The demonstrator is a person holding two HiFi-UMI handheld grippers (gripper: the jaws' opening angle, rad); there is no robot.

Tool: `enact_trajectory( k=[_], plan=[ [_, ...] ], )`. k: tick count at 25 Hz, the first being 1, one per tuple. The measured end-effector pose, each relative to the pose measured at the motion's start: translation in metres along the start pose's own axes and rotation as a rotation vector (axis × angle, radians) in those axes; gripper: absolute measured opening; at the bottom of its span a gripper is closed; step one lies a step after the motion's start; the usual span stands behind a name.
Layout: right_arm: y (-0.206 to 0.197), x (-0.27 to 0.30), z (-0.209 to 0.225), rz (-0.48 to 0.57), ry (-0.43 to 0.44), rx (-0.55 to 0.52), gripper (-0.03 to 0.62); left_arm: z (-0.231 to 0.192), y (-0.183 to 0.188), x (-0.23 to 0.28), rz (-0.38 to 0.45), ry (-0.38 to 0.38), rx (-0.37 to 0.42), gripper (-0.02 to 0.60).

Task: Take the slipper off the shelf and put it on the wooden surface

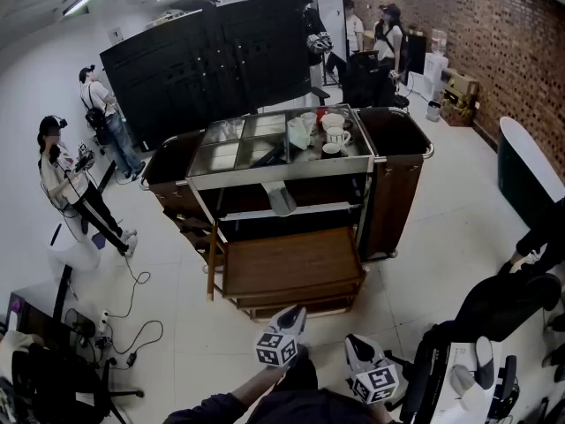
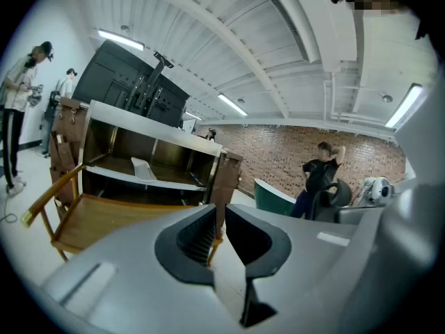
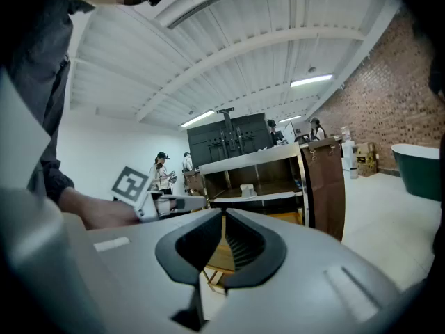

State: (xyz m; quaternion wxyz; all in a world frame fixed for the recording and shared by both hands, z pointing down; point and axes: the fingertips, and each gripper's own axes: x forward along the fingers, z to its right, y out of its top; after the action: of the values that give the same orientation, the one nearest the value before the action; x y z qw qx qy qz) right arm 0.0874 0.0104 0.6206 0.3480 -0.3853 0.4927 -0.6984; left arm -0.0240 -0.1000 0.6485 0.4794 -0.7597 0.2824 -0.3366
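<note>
A pale slipper lies on the middle shelf of a metal cart; it also shows in the left gripper view as the slipper and in the right gripper view as the slipper. In front of the cart stands the low wooden surface, seen too as the wooden surface. My left gripper hovers just short of its near edge; its jaws stand a narrow gap apart with nothing between them. My right gripper is beside it, its tips touching and empty.
Cups and dishes crowd the cart's top right. Brown bags hang on both cart ends. A dark green tub sits at the right, cables trail on the floor at the left, and people stand at the left and back.
</note>
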Motion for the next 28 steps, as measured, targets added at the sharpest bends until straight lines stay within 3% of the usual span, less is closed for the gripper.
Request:
enact_trajectory(
  k=[5, 8, 11, 16, 20, 24, 28],
  plan=[
    [0.002, 0.029, 0.040, -0.020, -0.084, 0.035, 0.000, -0.107, 0.048, 0.114, -0.017, 0.123, 0.050, 0.047],
    [0.000, 0.046, 0.062, -0.054, -0.157, 0.069, 0.000, -0.175, 0.067, 0.190, -0.080, 0.163, 0.074, 0.169],
    [-0.001, 0.066, 0.082, -0.082, -0.223, 0.096, 0.000, -0.242, 0.091, 0.267, -0.111, 0.218, 0.095, 0.175],
    [0.011, 0.095, 0.097, -0.148, -0.302, 0.116, 0.000, -0.340, 0.106, 0.371, -0.171, 0.360, 0.028, 0.172],
    [0.042, 0.138, 0.111, -0.120, -0.304, 0.088, 0.000, -0.378, 0.105, 0.425, -0.204, 0.366, 0.021, 0.172],
    [0.081, 0.207, 0.147, -0.078, -0.267, 0.016, 0.000, -0.399, 0.093, 0.448, -0.239, 0.393, 0.029, 0.172],
    [0.107, 0.280, 0.167, -0.067, -0.203, -0.070, 0.000, -0.423, 0.085, 0.454, -0.240, 0.440, -0.008, 0.094]
  ],
)
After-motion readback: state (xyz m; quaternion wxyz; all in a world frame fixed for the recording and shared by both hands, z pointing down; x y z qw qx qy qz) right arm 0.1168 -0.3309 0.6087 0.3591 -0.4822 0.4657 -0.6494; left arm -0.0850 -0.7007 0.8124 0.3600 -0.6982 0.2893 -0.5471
